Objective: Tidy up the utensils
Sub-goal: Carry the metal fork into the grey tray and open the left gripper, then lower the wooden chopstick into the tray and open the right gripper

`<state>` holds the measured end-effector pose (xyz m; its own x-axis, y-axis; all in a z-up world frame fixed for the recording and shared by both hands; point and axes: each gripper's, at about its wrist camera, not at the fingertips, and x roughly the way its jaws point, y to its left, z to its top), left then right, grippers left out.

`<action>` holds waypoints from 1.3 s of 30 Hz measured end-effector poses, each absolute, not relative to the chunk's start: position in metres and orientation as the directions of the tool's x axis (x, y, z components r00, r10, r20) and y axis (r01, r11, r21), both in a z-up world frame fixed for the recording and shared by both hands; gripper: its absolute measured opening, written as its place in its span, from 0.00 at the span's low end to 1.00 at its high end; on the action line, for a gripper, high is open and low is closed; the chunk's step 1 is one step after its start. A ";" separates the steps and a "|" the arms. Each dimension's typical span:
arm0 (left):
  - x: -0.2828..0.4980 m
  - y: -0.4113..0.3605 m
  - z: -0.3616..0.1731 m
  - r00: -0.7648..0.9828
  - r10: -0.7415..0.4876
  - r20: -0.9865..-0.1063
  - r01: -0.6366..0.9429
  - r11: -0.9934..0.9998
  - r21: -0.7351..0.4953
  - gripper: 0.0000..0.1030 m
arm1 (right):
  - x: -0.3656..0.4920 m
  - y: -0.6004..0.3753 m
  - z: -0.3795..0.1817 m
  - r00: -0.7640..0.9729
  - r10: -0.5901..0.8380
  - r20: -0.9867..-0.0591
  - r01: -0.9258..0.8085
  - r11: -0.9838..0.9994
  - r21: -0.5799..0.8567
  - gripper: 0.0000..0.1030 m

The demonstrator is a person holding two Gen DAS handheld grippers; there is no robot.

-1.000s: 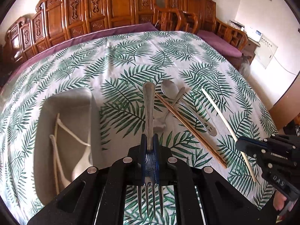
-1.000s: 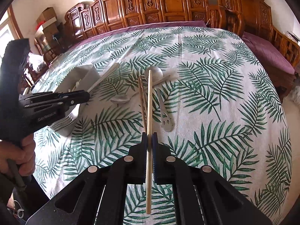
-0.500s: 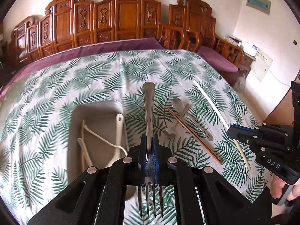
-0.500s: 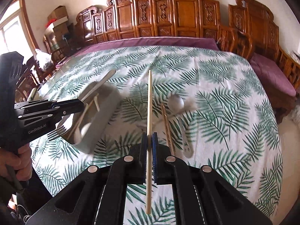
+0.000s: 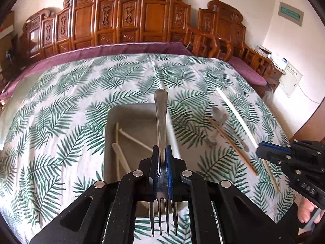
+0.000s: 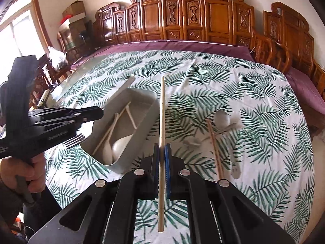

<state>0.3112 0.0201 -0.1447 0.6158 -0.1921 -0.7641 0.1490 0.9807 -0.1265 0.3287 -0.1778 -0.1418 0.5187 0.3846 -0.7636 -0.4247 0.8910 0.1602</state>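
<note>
Spoons (image 6: pixel 222 120), brown chopstick (image 6: pixel 215 148) beside tray (image 6: pixel 130 160).

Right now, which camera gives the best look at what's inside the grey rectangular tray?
The right wrist view: the grey rectangular tray lies open there, showing white spoons and pale sticks. In the left wrist view the left gripper and its metal fork cover much of the tray.
</note>
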 end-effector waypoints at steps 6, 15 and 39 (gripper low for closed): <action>0.322 0.034 -0.165 0.591 -0.178 -0.787 0.116 0.984 -0.136 0.06 | 0.325 -0.161 -0.144 0.500 0.392 -0.772 -0.441 0.882 0.162 0.06; 0.337 0.045 -0.186 0.563 -0.154 -0.812 0.086 0.988 -0.128 0.06 | 0.321 -0.147 -0.149 0.479 0.383 -0.790 -0.453 0.878 0.151 0.06; 0.321 0.074 -0.155 0.642 -0.145 -0.753 0.069 0.989 -0.132 0.31 | 0.330 -0.124 -0.150 0.464 0.393 -0.794 -0.473 0.868 0.152 0.06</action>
